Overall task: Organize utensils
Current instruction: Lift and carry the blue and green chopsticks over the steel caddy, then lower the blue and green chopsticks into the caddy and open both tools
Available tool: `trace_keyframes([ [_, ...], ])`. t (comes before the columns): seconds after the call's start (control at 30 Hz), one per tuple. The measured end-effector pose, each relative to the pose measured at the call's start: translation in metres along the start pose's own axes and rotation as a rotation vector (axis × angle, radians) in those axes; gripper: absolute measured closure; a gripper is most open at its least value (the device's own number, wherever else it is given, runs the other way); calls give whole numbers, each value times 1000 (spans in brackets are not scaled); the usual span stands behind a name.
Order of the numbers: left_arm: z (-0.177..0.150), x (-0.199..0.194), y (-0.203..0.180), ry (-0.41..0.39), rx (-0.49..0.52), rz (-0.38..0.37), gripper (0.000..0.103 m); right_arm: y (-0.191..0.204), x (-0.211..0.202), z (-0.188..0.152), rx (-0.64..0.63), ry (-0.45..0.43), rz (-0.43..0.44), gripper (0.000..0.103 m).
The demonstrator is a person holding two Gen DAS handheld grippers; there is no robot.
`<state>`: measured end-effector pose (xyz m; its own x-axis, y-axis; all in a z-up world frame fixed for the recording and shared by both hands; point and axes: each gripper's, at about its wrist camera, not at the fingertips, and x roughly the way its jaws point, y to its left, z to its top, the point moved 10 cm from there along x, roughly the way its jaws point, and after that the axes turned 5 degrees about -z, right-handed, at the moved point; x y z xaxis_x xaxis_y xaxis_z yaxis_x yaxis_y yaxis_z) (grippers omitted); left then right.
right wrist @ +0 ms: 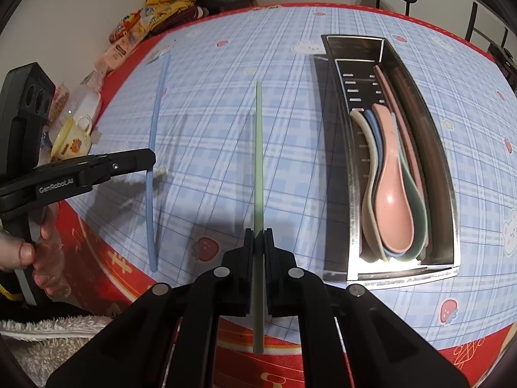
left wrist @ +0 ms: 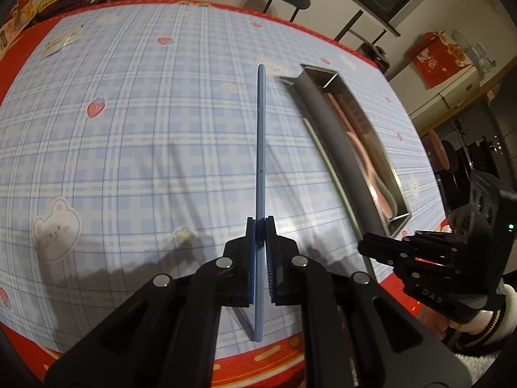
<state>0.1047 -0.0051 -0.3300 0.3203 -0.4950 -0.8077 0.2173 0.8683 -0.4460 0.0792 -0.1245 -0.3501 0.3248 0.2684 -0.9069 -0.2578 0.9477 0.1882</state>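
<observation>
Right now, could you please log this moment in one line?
left gripper: shut on blue chopstick | right gripper: shut on green chopstick | spoons in tray

Two close wrist views over the tablecloth (left wrist: 129, 148), sharing the tray (right wrist: 355, 194).

The tabletop (right wrist: 226, 103) wears a blue plaid cloth printed with strawberries and bears, edged by a red border. A long steel utensil tray (right wrist: 352, 194) rests on it toward the right, its near end close to the tabletop's front edge. At the far left corner lie yellow snack packets (right wrist: 161, 6), and along the left edge sits a small yellow cup (right wrist: 72, 142). A small white sticker (left wrist: 63, 40) lies flat near the far left.
</observation>
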Motion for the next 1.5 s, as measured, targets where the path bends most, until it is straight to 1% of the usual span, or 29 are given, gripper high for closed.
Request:
trace_keyframes([
  [0.13,6,-8,-11,-19,20,-25,93,-2,-4,3,18,-19,8,96],
  [0.27,9,-19,-21,-35,37,-51,93,-10,-18,4,32,-50,12,96],
  [0.4,14,-28,-28,-43,8,-92,93,-16,-27,8,46,-82,10,96],
  [0.6,21,-29,-42,-32,-38,-143,93,-30,-38,10,76,-117,8,96],
  [0.73,27,-21,-58,-17,-63,-169,93,-46,-44,10,105,-133,5,96],
  [0.9,35,-5,-84,-5,-102,-212,93,-76,-57,17,125,-158,-11,96],
  [1.17,53,20,-131,-4,-111,-255,93,-118,-69,34,128,-189,-18,96],
  [1.33,68,35,-146,-11,-142,-260,93,-132,-71,44,106,-197,-6,96],
  [1.5,78,53,-147,-7,-175,-244,93,-137,-65,52,73,-192,10,96],
])
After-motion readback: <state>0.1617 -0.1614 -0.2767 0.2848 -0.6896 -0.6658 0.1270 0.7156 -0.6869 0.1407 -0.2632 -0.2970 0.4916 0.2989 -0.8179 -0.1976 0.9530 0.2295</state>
